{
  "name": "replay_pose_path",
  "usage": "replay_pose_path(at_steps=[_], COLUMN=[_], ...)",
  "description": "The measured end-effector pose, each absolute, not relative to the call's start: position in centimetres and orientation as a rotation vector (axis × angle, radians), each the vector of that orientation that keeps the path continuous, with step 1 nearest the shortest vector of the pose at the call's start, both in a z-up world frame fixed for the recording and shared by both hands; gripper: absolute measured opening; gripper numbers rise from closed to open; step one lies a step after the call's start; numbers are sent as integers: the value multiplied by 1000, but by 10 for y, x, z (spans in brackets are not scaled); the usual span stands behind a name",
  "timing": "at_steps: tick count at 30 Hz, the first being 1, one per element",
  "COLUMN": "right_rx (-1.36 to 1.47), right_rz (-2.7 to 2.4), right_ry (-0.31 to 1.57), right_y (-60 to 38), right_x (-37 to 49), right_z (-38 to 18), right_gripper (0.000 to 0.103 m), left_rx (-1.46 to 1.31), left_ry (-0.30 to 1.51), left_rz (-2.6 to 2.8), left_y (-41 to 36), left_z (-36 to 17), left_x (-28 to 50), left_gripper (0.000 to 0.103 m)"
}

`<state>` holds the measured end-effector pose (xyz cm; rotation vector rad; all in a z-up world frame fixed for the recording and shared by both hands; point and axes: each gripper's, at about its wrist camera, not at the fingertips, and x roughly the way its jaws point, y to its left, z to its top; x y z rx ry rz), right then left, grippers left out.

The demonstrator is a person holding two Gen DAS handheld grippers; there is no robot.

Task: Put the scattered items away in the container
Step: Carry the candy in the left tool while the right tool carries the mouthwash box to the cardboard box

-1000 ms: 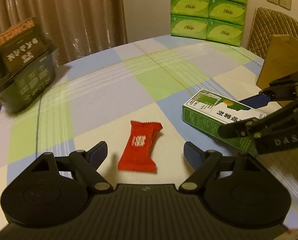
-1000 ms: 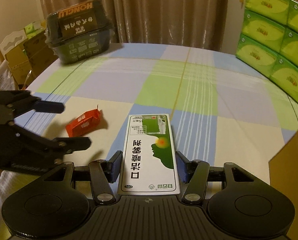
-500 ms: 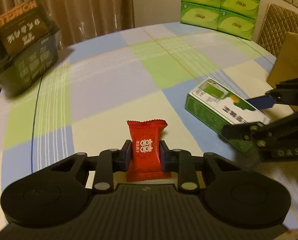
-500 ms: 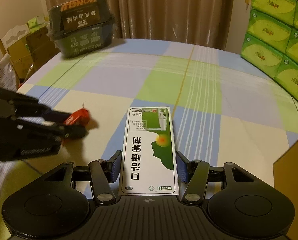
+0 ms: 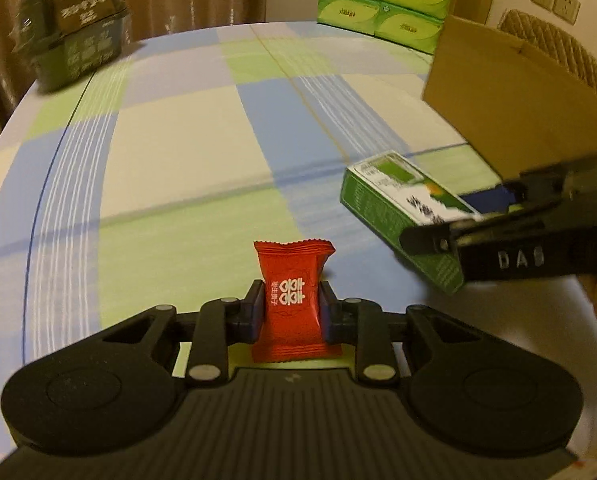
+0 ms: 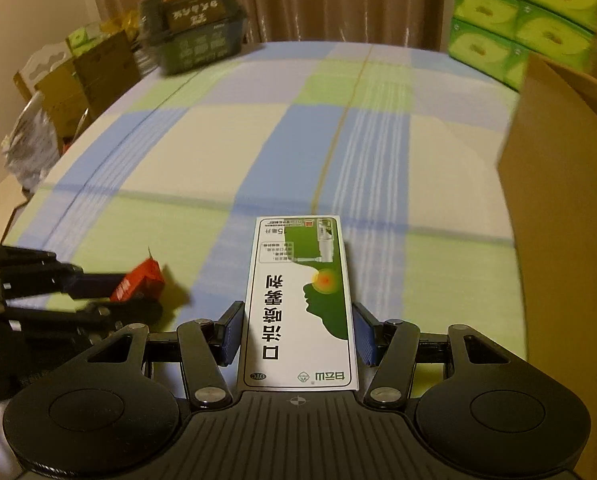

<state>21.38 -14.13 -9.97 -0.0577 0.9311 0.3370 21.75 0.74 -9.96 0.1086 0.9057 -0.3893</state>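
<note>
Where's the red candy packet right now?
In the left wrist view the red candy packet is clamped in the left gripper, left of the green medicine box the right gripper holds.

Brown curtains (image 6: 298, 0), checked tablecloth (image 5: 178, 140), warm dim light.

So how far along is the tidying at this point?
Nothing visibly sits in the cardboard box yet; its inside is hidden. In hand: the left hand-held gripper is shut on the red candy packet, the right hand-held gripper on the green-and-white medicine box, both lifted off the table. Left: drop both in.
</note>
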Motion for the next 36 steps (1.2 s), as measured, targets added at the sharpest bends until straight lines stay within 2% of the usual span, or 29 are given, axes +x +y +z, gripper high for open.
replay_pose_path(at_steps=[5,8,12,15,17,25,36], right_rx=[-125,-133,-149,-142,-146,-82,-26], right_rz=[337,335,340,338,331,328,346], right_ry=[931,922,908,927,925,932,861], right_y=[-145,-145,-140,-138,-139,-144,-152], right_x=[181,181,189,196,197,173,128], right_z=[-106,-108,-109,-115,-116,-98,-46], right_gripper=[55,60,61,61,53,53,53], left_rx=[87,81,54,50,43,59,25], left_ry=[922,929,925,924,926,923,888], left_rz=[-386,-370,-352,-343,-342,-335,-329], left_y=[2,2,5,5,5,2,-6], left_z=[-97,-99,-98,-99,-99,-89,-53], left_x=[183,176,172,172,173,163,123], left_gripper=[22,22,22,22,22,22,22])
